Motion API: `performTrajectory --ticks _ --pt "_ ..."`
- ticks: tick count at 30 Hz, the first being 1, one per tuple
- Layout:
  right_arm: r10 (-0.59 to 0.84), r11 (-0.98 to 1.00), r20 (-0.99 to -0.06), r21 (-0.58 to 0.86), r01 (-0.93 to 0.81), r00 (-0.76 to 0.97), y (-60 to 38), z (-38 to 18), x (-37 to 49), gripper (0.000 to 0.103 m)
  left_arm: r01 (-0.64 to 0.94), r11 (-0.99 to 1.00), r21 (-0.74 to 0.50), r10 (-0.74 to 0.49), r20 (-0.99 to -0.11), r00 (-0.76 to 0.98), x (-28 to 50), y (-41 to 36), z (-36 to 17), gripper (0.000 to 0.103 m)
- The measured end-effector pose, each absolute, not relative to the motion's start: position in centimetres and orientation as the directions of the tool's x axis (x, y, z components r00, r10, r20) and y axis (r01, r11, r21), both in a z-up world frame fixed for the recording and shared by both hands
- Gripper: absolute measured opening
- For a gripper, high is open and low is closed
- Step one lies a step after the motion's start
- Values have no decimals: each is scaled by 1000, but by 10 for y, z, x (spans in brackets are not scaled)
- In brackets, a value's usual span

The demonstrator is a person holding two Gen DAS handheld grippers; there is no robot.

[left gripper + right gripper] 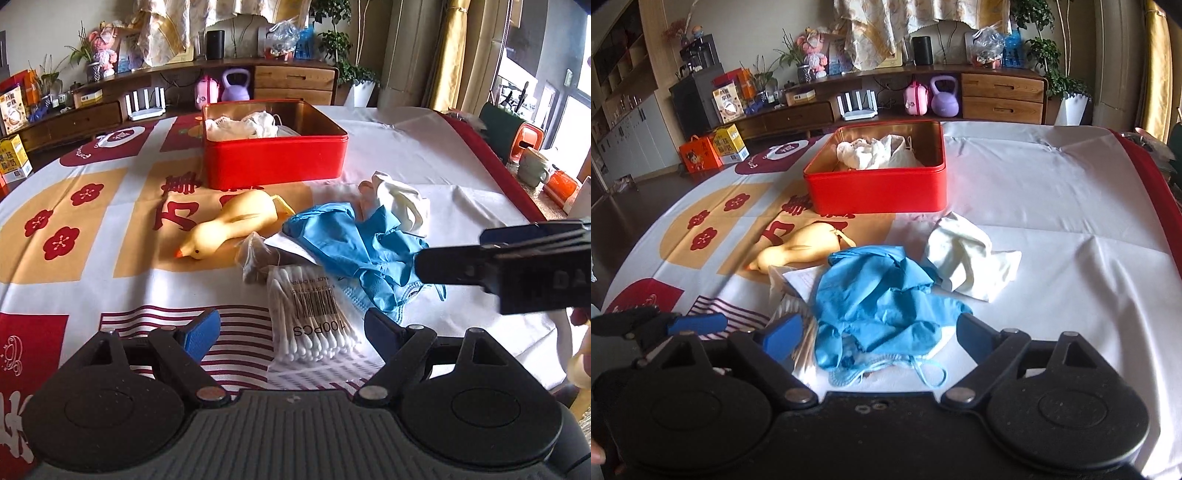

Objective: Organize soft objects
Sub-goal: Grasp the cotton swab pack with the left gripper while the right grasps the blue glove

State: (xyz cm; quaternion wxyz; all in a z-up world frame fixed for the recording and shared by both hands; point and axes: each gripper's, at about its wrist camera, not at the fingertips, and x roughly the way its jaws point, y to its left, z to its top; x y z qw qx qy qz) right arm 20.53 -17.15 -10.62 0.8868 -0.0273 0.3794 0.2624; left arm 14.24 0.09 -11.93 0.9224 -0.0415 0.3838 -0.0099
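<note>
left gripper jaws wide, empty, cotton swab pack between fingers | right gripper jaws wide, empty, blue gloves just ahead | red tin far ahead

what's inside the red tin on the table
The red tin is open and holds crumpled white cloth items, piled toward the back. Whatever lies beneath them, and the tin's bottom near the front wall, is hidden.

Readable print: cotton swab pack only

Near centre, the cotton swab pack is showing "100PCS", a barcode and "MADE IN CHINA"; tablecloth characters are staying illegible.
</note>
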Motion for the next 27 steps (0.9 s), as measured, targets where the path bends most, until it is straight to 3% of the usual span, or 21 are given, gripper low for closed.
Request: performTrajectory --ticks 13,17,22,27 --pt "403 870 -747 133 -474 530 -135 -133 252 70 -14 994 -105 -67 -727 683 162 2 -140 85" --pt "371 876 -764 99 -472 527 -130 -141 253 57 -6 994 -108 -75 -726 684 163 1 -142 85" --pt "357 881 -759 81 -466 544 -132 -141 252 37 -3 992 -126 -90 -726 681 164 2 -145 77" --pt "351 884 -756 73 -462 553 -134 -139 251 18 18 991 -135 -111 -722 683 163 0 -143 62"
